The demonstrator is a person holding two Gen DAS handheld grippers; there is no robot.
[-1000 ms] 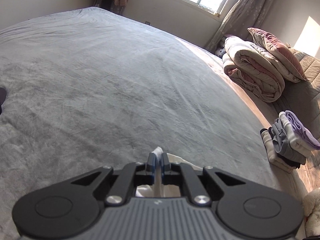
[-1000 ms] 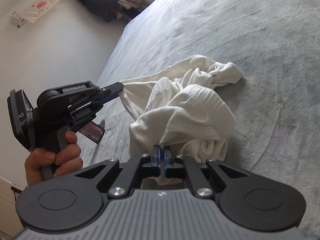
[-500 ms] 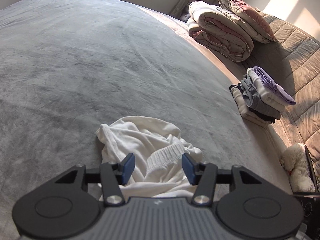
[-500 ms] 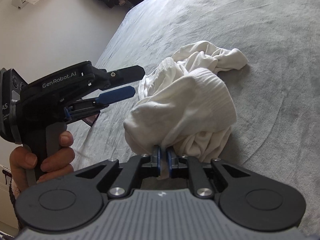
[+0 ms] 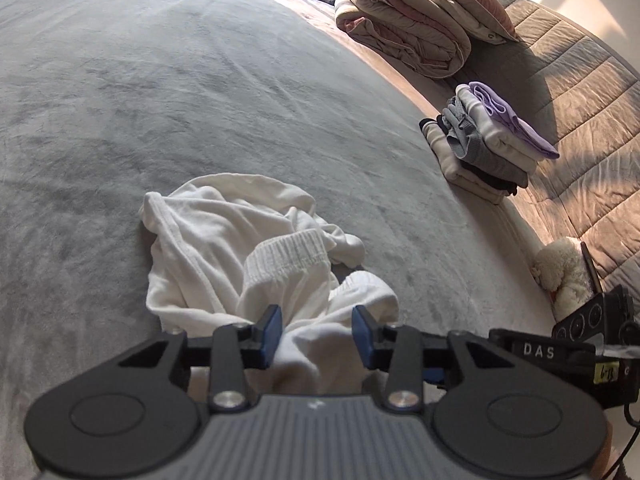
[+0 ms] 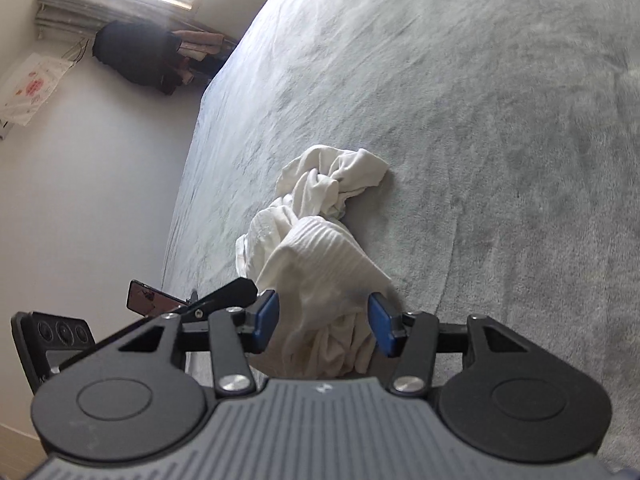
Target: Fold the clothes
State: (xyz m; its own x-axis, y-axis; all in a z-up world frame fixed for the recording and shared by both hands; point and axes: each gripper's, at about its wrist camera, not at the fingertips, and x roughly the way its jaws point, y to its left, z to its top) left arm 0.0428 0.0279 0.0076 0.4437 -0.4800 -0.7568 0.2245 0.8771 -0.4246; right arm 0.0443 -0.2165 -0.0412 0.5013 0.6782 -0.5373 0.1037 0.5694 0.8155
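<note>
A crumpled white garment (image 5: pixel 248 260) with a ribbed elastic waistband lies in a heap on the grey bed cover (image 5: pixel 160 80). It also shows in the right wrist view (image 6: pixel 320 248). My left gripper (image 5: pixel 318 334) is open, its blue pads wide apart just above the near end of the heap. My right gripper (image 6: pixel 326 324) is open too, its pads on either side of the heap's near end without pinching it. The left gripper's finger (image 6: pixel 228 292) shows at the left of the right wrist view.
A stack of folded clothes (image 5: pixel 488 140) sits at the bed's right side. Rolled duvets and a pillow (image 5: pixel 416 28) lie beyond it. A white plush toy (image 5: pixel 564 276) lies near the right edge. A phone (image 6: pixel 150 298) lies on the bed at the left. Dark clothes (image 6: pixel 144 56) hang by the wall.
Both grippers have let go of the white garment and opened. It has dropped into a heap on the bed. The left gripper has swung round to look down at it.
</note>
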